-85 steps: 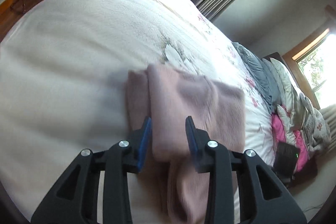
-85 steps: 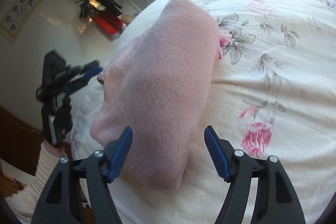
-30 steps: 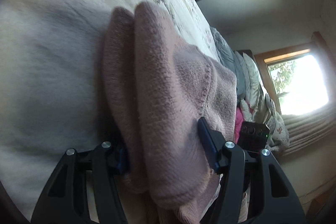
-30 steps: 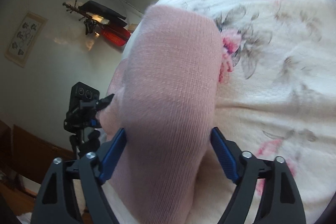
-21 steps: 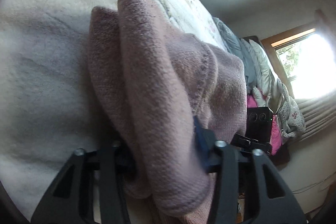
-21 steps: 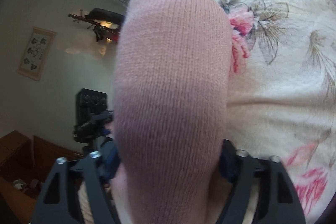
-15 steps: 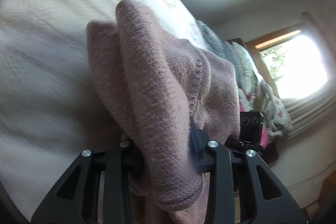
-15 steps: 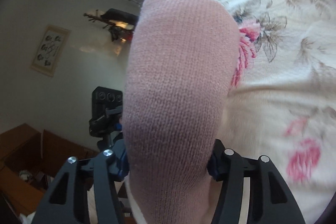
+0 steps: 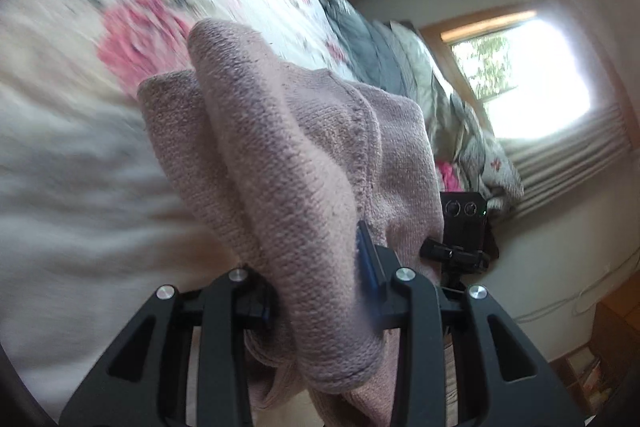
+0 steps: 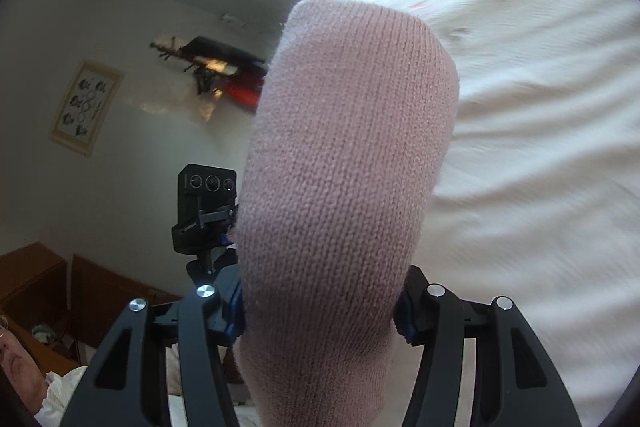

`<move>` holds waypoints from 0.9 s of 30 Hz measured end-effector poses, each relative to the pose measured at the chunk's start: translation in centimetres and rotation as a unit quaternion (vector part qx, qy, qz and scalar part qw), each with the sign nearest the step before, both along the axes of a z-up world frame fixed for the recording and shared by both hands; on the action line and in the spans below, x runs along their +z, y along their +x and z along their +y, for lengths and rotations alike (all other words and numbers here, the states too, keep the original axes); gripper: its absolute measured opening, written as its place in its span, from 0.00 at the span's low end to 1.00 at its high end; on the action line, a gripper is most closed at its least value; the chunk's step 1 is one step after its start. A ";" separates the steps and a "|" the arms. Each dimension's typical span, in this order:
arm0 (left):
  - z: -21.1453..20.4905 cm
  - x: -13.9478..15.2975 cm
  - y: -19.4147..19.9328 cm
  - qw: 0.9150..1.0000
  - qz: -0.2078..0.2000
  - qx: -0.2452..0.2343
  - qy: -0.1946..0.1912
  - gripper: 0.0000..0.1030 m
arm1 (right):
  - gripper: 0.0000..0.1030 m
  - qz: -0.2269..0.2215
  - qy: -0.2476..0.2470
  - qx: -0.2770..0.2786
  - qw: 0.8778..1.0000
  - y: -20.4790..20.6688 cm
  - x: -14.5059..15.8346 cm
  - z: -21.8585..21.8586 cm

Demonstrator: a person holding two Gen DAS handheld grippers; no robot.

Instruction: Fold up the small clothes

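My left gripper (image 9: 316,283) is clamped on a folded bundle of dusty-pink knitted garment (image 9: 288,163), its blue-padded fingers (image 9: 366,259) pressed into the wool. My right gripper (image 10: 320,311) pinches the other end of the same knit (image 10: 344,163) (its pads are nearly buried in the fabric). The garment hangs between both tools, above the cream quilted bedspread with pink roses (image 9: 132,27), and whether it touches the bed I cannot tell. Each view shows the opposite tool's black camera box (image 9: 462,211).
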State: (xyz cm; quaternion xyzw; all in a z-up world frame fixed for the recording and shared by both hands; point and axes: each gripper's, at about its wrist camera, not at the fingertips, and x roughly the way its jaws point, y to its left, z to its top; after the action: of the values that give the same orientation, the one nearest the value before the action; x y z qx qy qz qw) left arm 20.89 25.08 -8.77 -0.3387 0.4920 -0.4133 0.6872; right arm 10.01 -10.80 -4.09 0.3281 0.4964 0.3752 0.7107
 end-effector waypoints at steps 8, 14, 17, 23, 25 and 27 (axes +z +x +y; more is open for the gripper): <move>-7.5 -3.9 0.1 0.998 0.002 -0.037 0.055 0.31 | 0.56 0.047 -0.025 -0.050 0.997 -2.6 -4.1 -6.0; -6.8 -7.1 0.9 0.997 0.012 -0.031 0.070 0.31 | 0.59 0.054 -0.038 -0.054 0.996 -2.2 -7.6 -4.7; -7.3 -7.5 0.4 0.996 -0.004 -0.031 0.081 0.32 | 0.63 0.039 -0.060 -0.052 0.996 -2.3 -7.8 -4.0; -7.0 -5.0 -1.0 0.990 -0.037 -0.004 0.139 0.42 | 0.74 0.046 -0.068 -0.065 0.994 -3.3 -7.3 -3.9; -6.0 -3.8 -2.2 0.986 -0.052 0.015 0.155 0.42 | 0.79 0.048 -0.094 -0.067 0.992 -4.1 -6.9 -3.6; -5.2 -2.6 -3.5 0.982 -0.070 0.033 0.171 0.43 | 0.79 0.047 -0.112 -0.064 0.991 -5.3 -6.2 -3.3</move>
State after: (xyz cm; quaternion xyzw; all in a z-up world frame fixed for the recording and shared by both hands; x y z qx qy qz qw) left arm 17.35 19.84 -11.37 -0.2024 0.4949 -0.3225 0.7811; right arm 4.75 -14.15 -10.33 0.2953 0.5458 0.2551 0.7415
